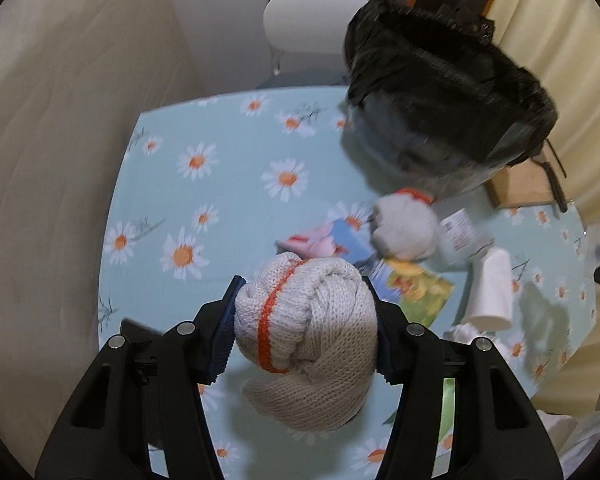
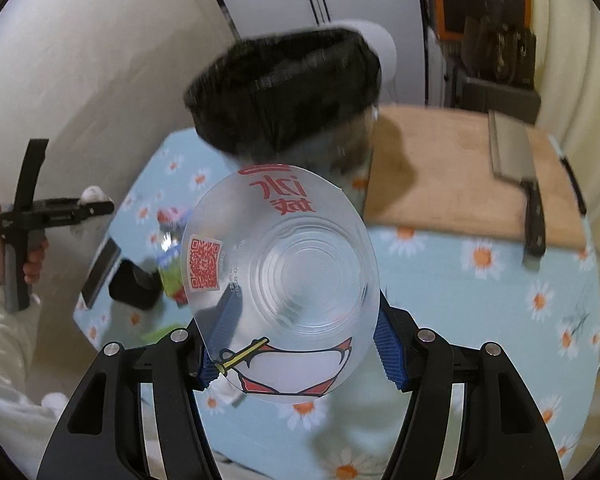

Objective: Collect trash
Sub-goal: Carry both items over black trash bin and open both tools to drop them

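The left tool [image 1: 304,320], at lower centre of the left wrist view, is closed on a balled-up knit glove [image 1: 308,336], one blue pad pressed into each side; the glove's long axis runs from the upper centre of the frame toward the bottom, its orange-striped cuff to the left and a loose fold hanging below the pads. Above and right of it, a second glove [image 1: 404,226] lies on the counter [image 1: 220,160], blurred, beside a pink-and-blue wrapper [image 1: 328,240], a yellow-green packet [image 1: 420,288] and a white paper cup [image 1: 492,288] lying on its side with its mouth toward the bottom of the frame. The bin [image 1: 448,100], lined with a black bag, stands at upper right, smeared by motion. In the right wrist view the right tool [image 2: 300,344] grips a clear plastic cup [image 2: 280,284] across its width, the base facing the camera and the long axis pointing away toward the bin [image 2: 284,96] at upper centre; red print and a QR label show on its wall, and its far end is hidden behind its own base. The cup covers the left finger's tip. A cutting board [image 2: 452,176] with a cleaver [image 2: 516,172] sits at upper right, blurred. The left tool [image 2: 40,216] appears at the left edge, held by a bare hand [image 2: 32,256].
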